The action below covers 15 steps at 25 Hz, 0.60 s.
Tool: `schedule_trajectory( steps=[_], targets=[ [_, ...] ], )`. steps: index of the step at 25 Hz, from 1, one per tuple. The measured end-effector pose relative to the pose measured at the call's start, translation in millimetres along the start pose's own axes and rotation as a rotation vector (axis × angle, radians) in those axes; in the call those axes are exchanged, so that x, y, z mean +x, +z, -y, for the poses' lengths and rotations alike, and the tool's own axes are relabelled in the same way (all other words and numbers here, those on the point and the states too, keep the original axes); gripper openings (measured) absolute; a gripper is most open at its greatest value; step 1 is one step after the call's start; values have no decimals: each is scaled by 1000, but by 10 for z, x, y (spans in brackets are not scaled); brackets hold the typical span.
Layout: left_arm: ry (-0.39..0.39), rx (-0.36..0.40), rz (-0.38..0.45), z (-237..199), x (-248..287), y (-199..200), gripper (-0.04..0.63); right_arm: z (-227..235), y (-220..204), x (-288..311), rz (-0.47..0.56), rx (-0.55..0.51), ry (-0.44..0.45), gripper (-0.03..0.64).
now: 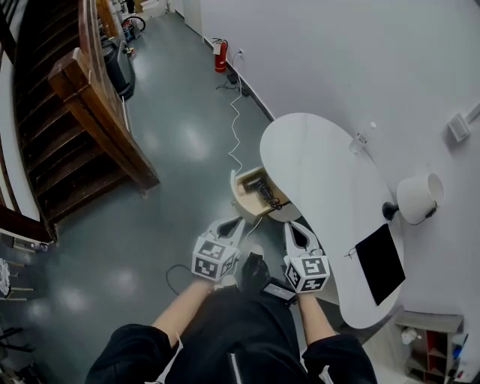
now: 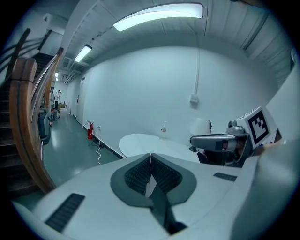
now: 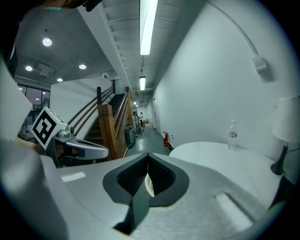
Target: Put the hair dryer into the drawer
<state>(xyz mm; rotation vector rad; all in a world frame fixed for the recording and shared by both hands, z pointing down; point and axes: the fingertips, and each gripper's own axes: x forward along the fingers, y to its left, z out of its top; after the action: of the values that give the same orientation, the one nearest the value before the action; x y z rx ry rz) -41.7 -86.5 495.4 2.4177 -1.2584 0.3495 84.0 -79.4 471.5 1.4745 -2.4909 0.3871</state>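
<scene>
A wooden staircase (image 1: 82, 127) fills the left of the head view. A white oval worktop (image 1: 315, 172) stands against the wall on the right, carrying a black tablet (image 1: 380, 262) and a white lamp (image 1: 420, 197). At the worktop's left edge, an open wooden drawer (image 1: 240, 201) holds the black hair dryer (image 1: 264, 192). A white cord (image 1: 234, 127) runs over the floor from the wall toward the drawer. Close to the person's body, apart from the drawer, the left gripper (image 1: 234, 223) and right gripper (image 1: 294, 229) hang side by side. Both have their fingers closed together on nothing.

Cool ceiling strip lights (image 2: 159, 14) glare; fisheye edges darken, glossy floor (image 1: 187, 142) reflects softly.
</scene>
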Motion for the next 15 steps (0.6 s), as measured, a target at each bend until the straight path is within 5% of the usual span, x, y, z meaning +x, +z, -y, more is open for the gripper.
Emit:
schedule_trajectory(
  steps=[7, 15],
  targets=[
    [34, 146, 51, 115, -250, 126, 14, -102, 18, -192, 21, -46, 5, 5],
    [31, 151, 33, 192, -276, 21, 14, -88, -49, -317, 15, -48, -3, 5]
  ],
)
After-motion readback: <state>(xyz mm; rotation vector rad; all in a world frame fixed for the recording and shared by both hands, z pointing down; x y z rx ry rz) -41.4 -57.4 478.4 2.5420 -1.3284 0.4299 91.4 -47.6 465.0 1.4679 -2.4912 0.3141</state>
